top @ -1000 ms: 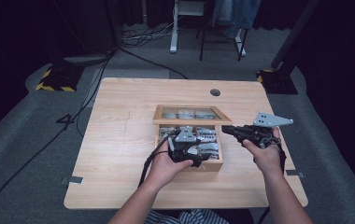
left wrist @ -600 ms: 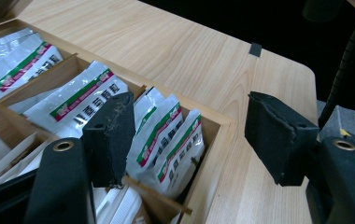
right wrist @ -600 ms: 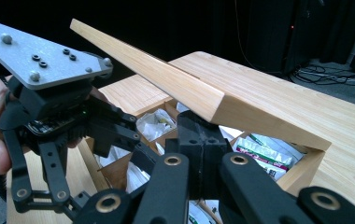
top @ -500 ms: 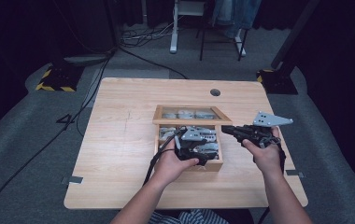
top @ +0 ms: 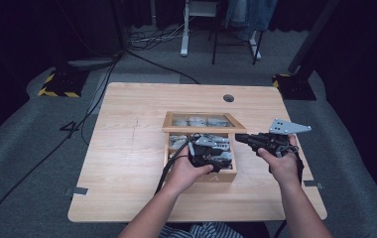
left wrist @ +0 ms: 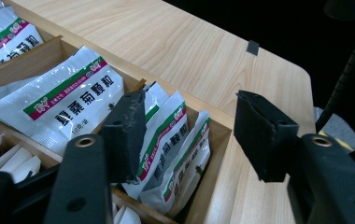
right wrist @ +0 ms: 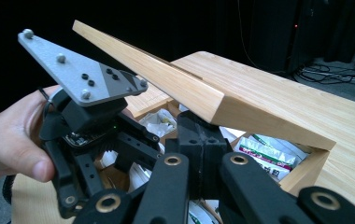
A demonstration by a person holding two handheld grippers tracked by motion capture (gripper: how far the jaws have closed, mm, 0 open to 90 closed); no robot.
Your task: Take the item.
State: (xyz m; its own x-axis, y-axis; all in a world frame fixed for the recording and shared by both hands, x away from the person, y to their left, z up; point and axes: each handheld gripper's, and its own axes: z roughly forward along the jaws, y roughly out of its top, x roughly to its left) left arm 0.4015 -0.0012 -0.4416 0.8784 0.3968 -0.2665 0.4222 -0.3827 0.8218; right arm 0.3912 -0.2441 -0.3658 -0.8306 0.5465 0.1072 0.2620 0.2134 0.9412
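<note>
Bench holds the wooden box: my left gripper has dipped among the sachets, fingers narrowing but pinching nothing; right gripper clamps the lid.

One wooden box, one raised lid, two tools, and many white sachets, too overlapped to count.

A light wooden counter stands on grey floor. A wooden box with compartments sits on it right of centre, its glazed lid raised at the far side. A round hole lies near the far edge.
</note>
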